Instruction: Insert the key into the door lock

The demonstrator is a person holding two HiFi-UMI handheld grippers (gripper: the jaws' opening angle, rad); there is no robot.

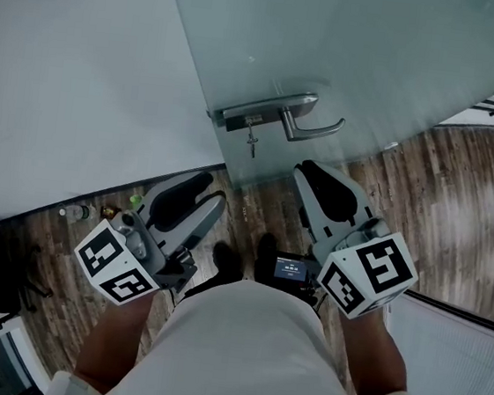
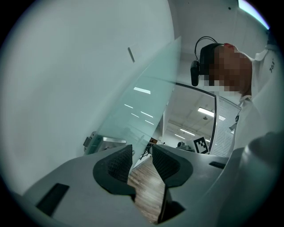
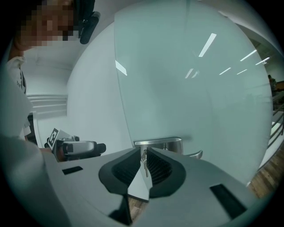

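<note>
Frosted glass door (image 1: 379, 48), brushed-metal lock (image 1: 266, 112), wood-grain floor (image 1: 460, 190)

A key (image 1: 252, 140) hangs from the lock plate (image 1: 239, 113) on the frosted glass door (image 1: 362, 46), just left of the lever handle (image 1: 315, 131). Nearer, the left gripper (image 1: 211, 190) and the right gripper (image 1: 309, 177) point toward the door, both well apart from the key. The right gripper sits below the handle. The person's dark shoes (image 1: 226, 261) stand on wood floor (image 1: 460, 190).
</note>
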